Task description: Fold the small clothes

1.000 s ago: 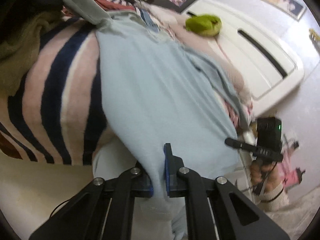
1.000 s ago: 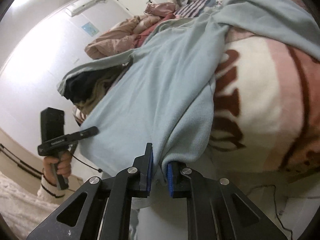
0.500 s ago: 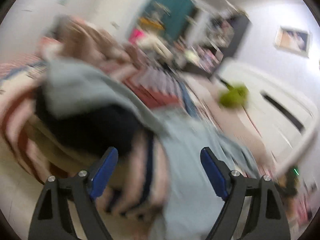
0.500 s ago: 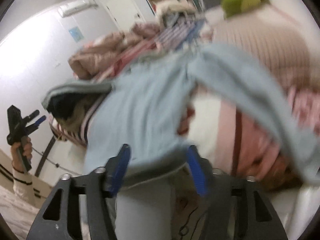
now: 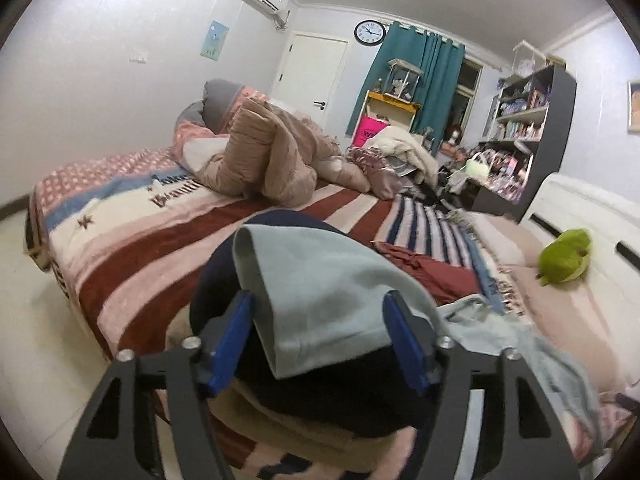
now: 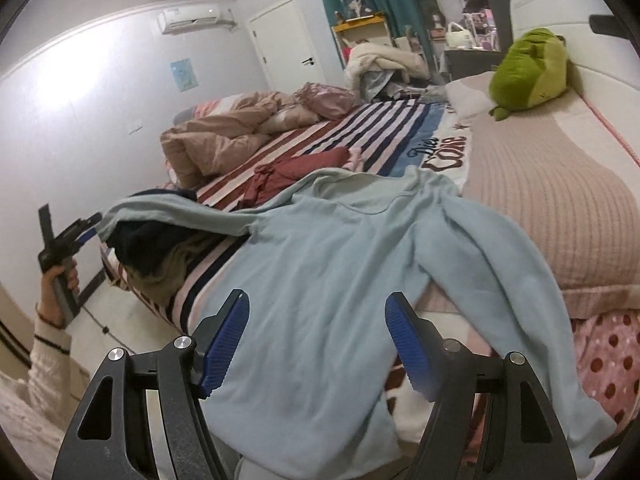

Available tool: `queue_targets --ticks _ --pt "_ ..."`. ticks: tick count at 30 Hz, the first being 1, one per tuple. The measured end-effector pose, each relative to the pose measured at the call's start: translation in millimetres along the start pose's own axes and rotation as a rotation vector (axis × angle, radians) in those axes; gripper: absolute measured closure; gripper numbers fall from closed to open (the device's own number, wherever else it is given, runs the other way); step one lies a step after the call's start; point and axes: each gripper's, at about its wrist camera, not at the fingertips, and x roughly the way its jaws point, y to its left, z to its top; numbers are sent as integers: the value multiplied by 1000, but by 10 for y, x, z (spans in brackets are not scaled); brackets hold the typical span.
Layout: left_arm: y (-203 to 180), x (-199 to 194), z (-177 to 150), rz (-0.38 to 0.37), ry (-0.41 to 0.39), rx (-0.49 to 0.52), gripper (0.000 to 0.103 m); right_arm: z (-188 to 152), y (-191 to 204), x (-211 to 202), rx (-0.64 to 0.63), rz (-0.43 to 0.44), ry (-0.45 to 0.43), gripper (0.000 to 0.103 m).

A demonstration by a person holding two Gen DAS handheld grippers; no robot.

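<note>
A light blue sweatshirt [image 6: 332, 264] lies spread over the near edge of the bed, its hem hanging over the side. One sleeve [image 5: 316, 292] is draped over a pile of dark navy and tan clothes [image 5: 320, 384]. The other sleeve [image 6: 504, 264] trails to the right. My right gripper [image 6: 318, 340] is open and empty just above the sweatshirt's body. My left gripper [image 5: 320, 340] is open and empty, its fingers either side of the draped sleeve end. The left gripper also shows in the right wrist view [image 6: 68, 236], held at the left.
The bed has a striped blanket [image 5: 160, 248]. A dark red garment [image 6: 296, 172] lies beyond the sweatshirt. A tan quilt [image 5: 272, 160] is heaped at the far side. A green plush toy [image 6: 528, 68] sits by the white headboard [image 5: 580, 208]. Shelves [image 5: 520, 140] stand behind.
Both grippers let go of the sweatshirt's hem, opened wide and drew back and up. The sweatshirt now rests on the bed and the clothes pile.
</note>
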Motion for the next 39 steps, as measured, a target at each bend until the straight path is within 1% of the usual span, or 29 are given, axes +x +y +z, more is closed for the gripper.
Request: queue_targets --ticks 1,3,4,5,6,7,9,12,13,15,18,19,20,21,22,23,24,25,26,27,28,29,30,32,33,34,36,37,39 --pt "-22 23 0 28 -10 14 45 -37 -6 -26 -3 1 2 36" --pt "-41 24 1 45 -34 11 49 -57 5 -18 -10 -9 6 36" --pt "-53 7 19 44 -53 8 56 -69 11 -34 -13 -16 7 36" --pt "-67 -13 29 47 -63 14 72 -75 7 -36 -14 -17 8 36" --pt "-78 -20 47 48 -65 24 81 -86 -2 -35 -10 -16 8 36" --pt "-110 -1 77 46 -56 41 96 -95 -8 -36 -7 -15 8 36" --pt "-175 0 119 39 -57 59 101 -113 -35 -52 -1 -10 2 36" --pt "-376 -171 211 35 -126 100 102 -132 -86 -99 11 0 -16 36" --pt "-495 -265 261 14 -155 115 102 -141 -105 -115 16 4 -21 36" --pt "-682 -381 335 -34 -182 140 102 -164 -152 -159 25 12 -37 36" --pt "-1135 -584 430 -159 -221 194 103 -193 -223 -242 32 21 -65 36" --pt "-1371 -641 429 -226 -224 222 103 -201 -254 -265 37 26 -74 36" --pt "-1517 -667 415 -269 -223 237 103 -215 -287 -292 43 33 -83 36" --pt "-1773 -695 364 -357 -208 270 103 -238 -326 -318 51 39 -91 36" --pt "-1961 -710 311 -422 -193 297 103 -264 -367 -337 57 42 -96 36" --pt "-2217 -710 199 -507 -166 330 103 -281 -394 -345 61 40 -99 36" --pt "-2392 -690 107 -563 -135 353 103 -313 -441 -357 70 36 -102 36" --pt "-2634 -634 -62 -642 -76 385 103 -341 -473 -366 79 34 -104 36" --pt "-2827 -561 -228 -706 -17 399 103 -373 -514 -371 89 30 -106 36" --pt "-3017 -455 -437 -767 59 412 103 -417 -572 -381 106 19 -108 36" --pt "-3237 -297 -748 -826 160 434 103 -445 -599 -390 114 13 -110 36" --pt "-3377 -170 -989 -855 237 450 103 -496 -645 -408 130 4 -112 36" --pt "-3494 -68 -1188 -874 304 457 103 -530 -682 -422 141 0 -112 36" --pt "-3714 227 -1722 -904 489 465 103 -605 -754 -453 169 -8 -110 36" --pt "-3745 307 -1887 -899 533 482 103 -647 -796 -468 184 -20 -104 36" --pt "-3810 396 -2087 -879 582 516 103 -675 -828 -481 194 -31 -100 36" --pt "-3884 463 -2325 -845 644 562 102 -741 -883 -502 210 -54 -87 36" --pt "-3861 471 -2358 -842 658 561 101 -756 -895 -507 214 -60 -82 36" --pt "-3785 420 -2264 -854 643 539 81 -786 -891 -488 216 -58 -68 36"
